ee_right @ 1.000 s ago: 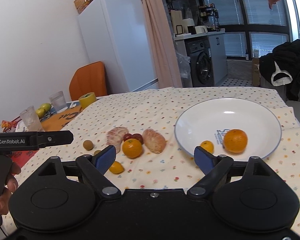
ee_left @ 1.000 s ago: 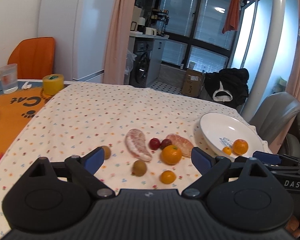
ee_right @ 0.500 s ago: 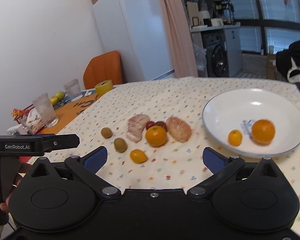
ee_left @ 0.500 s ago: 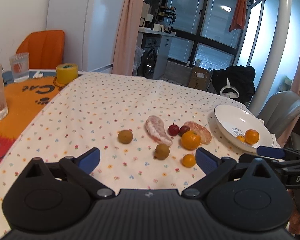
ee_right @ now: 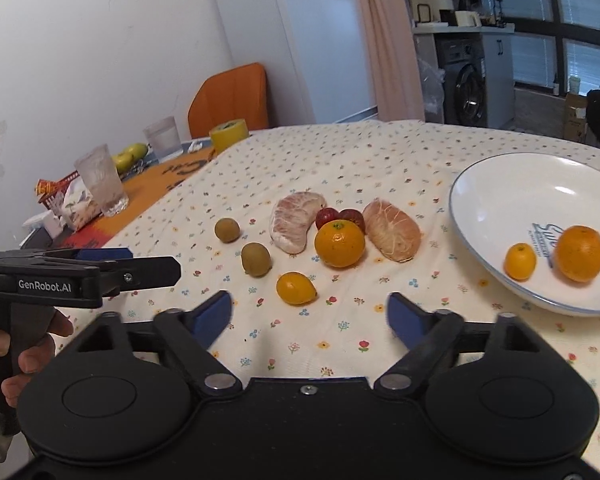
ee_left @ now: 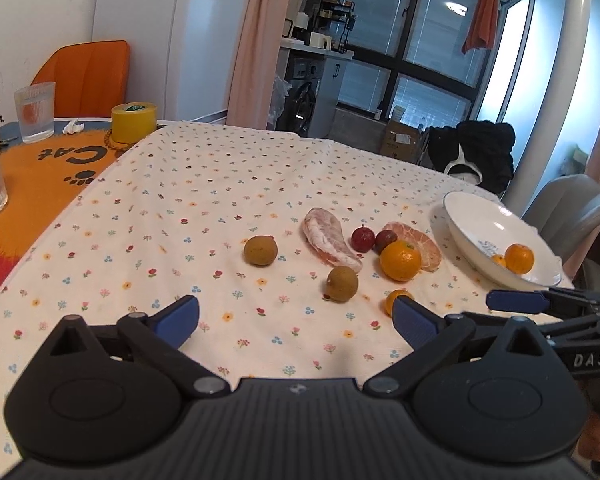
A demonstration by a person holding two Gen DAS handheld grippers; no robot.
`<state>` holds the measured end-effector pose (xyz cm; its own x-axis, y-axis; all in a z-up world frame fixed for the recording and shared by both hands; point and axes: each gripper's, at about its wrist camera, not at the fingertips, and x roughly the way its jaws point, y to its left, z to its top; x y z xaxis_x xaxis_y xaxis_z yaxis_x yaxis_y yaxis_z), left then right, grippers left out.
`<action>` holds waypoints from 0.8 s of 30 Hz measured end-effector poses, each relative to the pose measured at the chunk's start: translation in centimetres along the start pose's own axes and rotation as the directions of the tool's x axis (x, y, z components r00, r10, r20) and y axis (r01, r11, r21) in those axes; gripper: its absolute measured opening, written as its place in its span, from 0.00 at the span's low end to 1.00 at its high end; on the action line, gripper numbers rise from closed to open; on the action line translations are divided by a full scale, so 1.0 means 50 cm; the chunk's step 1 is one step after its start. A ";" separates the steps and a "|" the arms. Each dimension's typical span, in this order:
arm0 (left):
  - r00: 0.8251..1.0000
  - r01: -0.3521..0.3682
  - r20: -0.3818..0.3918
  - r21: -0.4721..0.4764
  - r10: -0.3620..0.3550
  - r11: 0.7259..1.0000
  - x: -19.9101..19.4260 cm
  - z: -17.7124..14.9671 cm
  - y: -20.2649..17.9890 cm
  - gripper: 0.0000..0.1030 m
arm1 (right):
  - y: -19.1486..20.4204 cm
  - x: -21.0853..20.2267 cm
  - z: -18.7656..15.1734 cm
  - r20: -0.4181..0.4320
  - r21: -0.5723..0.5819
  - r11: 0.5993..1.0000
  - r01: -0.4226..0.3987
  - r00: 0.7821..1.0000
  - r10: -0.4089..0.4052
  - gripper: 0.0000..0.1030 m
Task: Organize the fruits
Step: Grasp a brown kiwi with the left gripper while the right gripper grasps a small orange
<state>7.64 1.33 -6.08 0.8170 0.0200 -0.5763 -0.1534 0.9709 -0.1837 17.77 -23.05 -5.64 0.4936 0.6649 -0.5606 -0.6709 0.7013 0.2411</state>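
On the flowered tablecloth lie two brown kiwis (ee_right: 255, 259) (ee_right: 227, 229), two peeled pomelo pieces (ee_right: 294, 224) (ee_right: 392, 230), two small red fruits (ee_right: 327, 216), a big orange (ee_right: 339, 243) and a kumquat (ee_right: 296, 288). The kumquat sits just ahead of my right gripper (ee_right: 310, 314), which is open and holds nothing. At the right, the white plate (ee_right: 460, 208) carries an orange (ee_right: 579, 254) and a kumquat (ee_right: 520, 261). My left gripper (ee_left: 296, 318) is open and empty, hovering short of the nearer kiwi (ee_left: 342, 284); its right finger partly hides the loose kumquat (ee_left: 396, 300).
An orange cat mat (ee_left: 32, 184) at the left holds two glasses (ee_left: 34, 112), a yellow tape roll (ee_left: 134, 122) and a snack packet (ee_right: 74, 204). An orange chair (ee_left: 84, 76) stands behind it, a grey chair (ee_left: 568, 208) beyond the plate. A hand (ee_right: 28, 344) grips the left tool.
Both grippers stayed open. The left one drew back from the fruit. The right one swung left from the plate toward the loose fruit, and the kumquat now lies just ahead of it.
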 end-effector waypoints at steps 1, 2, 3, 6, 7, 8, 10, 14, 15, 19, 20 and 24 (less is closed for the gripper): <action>1.000 0.002 -0.002 -0.005 -0.002 1.000 0.005 0.001 0.001 0.97 | 0.000 0.006 0.002 -0.004 -0.001 1.000 -0.002 1.000 0.002 0.74; 1.000 0.007 0.000 -0.011 -0.007 1.000 0.009 0.002 0.003 0.96 | 0.000 0.012 0.003 -0.009 -0.003 1.000 -0.007 1.000 0.007 0.71; 1.000 0.012 0.004 -0.010 -0.012 1.000 0.013 0.003 0.003 0.95 | 0.000 0.018 0.005 -0.015 -0.007 1.000 -0.014 1.000 0.013 0.67; 1.000 0.010 -0.002 0.001 -0.010 1.000 0.028 0.007 -0.002 0.83 | 0.002 0.036 0.008 -0.037 -0.012 1.000 -0.028 0.999 0.028 0.58; 1.000 0.015 -0.004 0.001 -0.015 1.000 0.034 0.007 -0.002 0.80 | 0.003 0.042 0.007 -0.044 -0.014 0.999 -0.034 0.999 0.033 0.55; 1.000 0.021 -0.008 0.000 -0.021 1.000 0.039 0.007 -0.002 0.75 | 0.003 0.047 0.008 -0.050 -0.015 0.999 -0.038 0.998 0.037 0.52; 0.999 0.027 -0.018 0.006 -0.027 1.000 0.049 0.007 -0.006 0.68 | 0.003 0.055 0.008 -0.058 -0.017 0.999 -0.050 0.997 0.049 0.47; 0.999 0.038 -0.020 0.024 -0.038 0.999 0.066 0.004 -0.013 0.61 | -0.001 0.075 0.010 -0.067 -0.018 0.999 -0.042 0.997 0.040 0.45; 0.999 0.039 -0.021 0.025 -0.039 0.999 0.070 0.003 -0.014 0.61 | -0.002 0.079 0.009 -0.068 -0.020 0.999 -0.041 0.997 0.040 0.45; 0.998 0.046 -0.037 0.025 -0.045 0.999 0.085 0.000 -0.015 0.55 | 0.000 0.093 0.014 -0.061 -0.036 0.999 -0.039 0.997 0.036 0.45; 0.998 0.049 -0.037 0.027 -0.048 0.998 0.089 0.000 -0.016 0.53 | 0.000 0.096 0.015 -0.059 -0.043 0.998 -0.037 0.998 0.035 0.42; 0.998 0.051 -0.034 0.052 -0.049 0.997 0.100 -0.005 -0.027 0.52 | 0.000 0.096 0.012 -0.060 -0.061 0.997 -0.039 0.998 0.036 0.24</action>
<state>11.78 0.08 -8.90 0.8042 -0.0356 -0.5933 -0.0828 0.9817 -0.1712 20.48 -19.72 -7.84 0.4352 0.6730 -0.5981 -0.7222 0.6576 0.2144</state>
